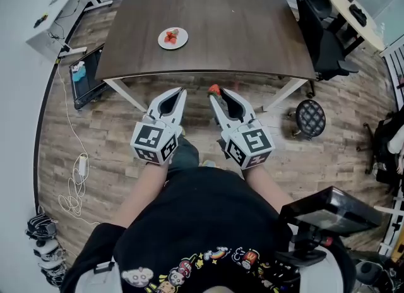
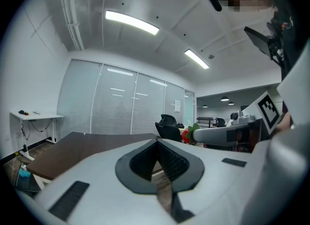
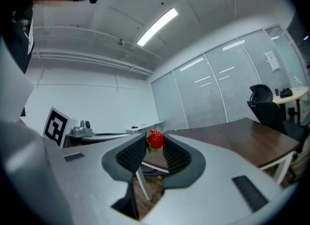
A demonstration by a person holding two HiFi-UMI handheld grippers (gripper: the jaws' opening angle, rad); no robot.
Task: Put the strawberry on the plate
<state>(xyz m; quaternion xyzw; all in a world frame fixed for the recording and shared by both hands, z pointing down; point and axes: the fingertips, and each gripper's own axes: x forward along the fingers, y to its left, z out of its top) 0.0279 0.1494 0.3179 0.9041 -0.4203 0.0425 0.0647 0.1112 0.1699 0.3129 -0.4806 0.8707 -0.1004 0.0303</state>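
Carrying is the step in hand: the right gripper (image 1: 218, 95) has its fingers (image 3: 133, 154) clenched on the strawberry (image 1: 214, 89), which sits pinched at the very tips, red body up and a bit of green leaf below, as the right gripper view shows (image 3: 155, 140). In the head view the fruit hangs at the centre of the frame, over the wood floor (image 1: 113, 127) and just short of the near edge of the bench (image 1: 252, 26), not yet above the top.

The plate (image 1: 184, 44) lies in the upper left-centre of that view, on the bench, set in from its near edge and well apart from the held fruit. It already carries some red pieces, strawberries by the look of them, though they are too small to tell for sure.

The left gripper (image 1: 180, 92) is held beside the right one, its fingers closed tip to tip with nothing between them, which the left gripper view confirms (image 2: 157, 143).

My judgement is that pick-up is done and placing is not. The next move calls for a reach forward and to the upper left of the head view, bringing the tips over a bare part of the plate, lowering until the fruit is close to the dish, then releasing. The grip is only at the tips, so a jolt could shake the fruit loose.
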